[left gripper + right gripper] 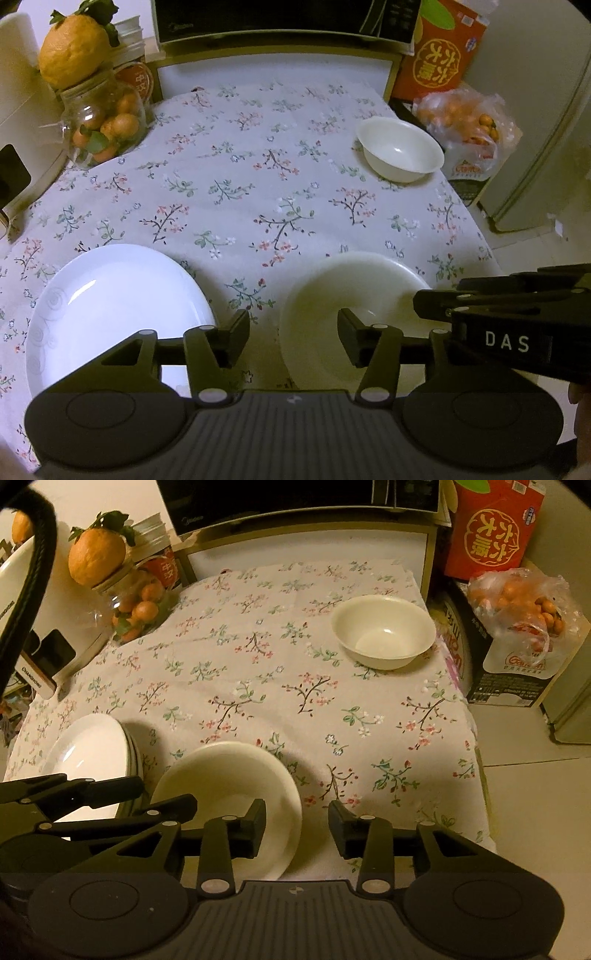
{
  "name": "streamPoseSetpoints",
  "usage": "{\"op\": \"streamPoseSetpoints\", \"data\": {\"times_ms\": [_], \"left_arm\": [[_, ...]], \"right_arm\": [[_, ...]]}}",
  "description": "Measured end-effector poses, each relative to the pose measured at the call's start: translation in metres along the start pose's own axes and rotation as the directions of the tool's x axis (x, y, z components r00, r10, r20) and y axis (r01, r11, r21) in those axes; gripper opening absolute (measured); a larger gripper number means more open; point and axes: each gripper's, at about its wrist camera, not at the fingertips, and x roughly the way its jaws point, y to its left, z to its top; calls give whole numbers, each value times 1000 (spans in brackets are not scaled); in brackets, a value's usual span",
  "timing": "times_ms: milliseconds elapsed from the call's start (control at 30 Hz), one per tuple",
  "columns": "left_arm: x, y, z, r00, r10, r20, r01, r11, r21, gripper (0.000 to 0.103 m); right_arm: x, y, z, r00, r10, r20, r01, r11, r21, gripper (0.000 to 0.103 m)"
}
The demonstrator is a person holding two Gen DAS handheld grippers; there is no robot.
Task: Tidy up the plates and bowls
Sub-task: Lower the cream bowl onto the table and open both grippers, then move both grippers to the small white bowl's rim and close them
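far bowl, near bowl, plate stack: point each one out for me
far bowl (384,642): right wrist view, inside its bottom
near bowl (225,775): right wrist view, on its inner wall
plate stack (110,295): left wrist view, on the top plate's face

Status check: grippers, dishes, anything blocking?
Left gripper and right gripper open, holding nothing. Near cream bowl beside white plate stack; far cream bowl alone. Floral tablecloth between unobstructed.

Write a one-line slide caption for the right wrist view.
Right tool open astride the near bowl's rim, stacked plates at left, second bowl far across the floral tablecloth.
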Motion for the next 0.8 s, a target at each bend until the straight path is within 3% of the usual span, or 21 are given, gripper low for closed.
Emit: {"op": "streamPoseSetpoints", "data": {"times_ms": [367,800], "left_arm": [[1,5,15,1000,-7,19,8,999,-42,64],[10,-5,45,999,3,54,0,998,-56,63]], "right_arm": [[-5,-14,10,1000,-5,24,4,998,56,57],[-7,-27,27,999,-17,49,11,992,127,57]]}}
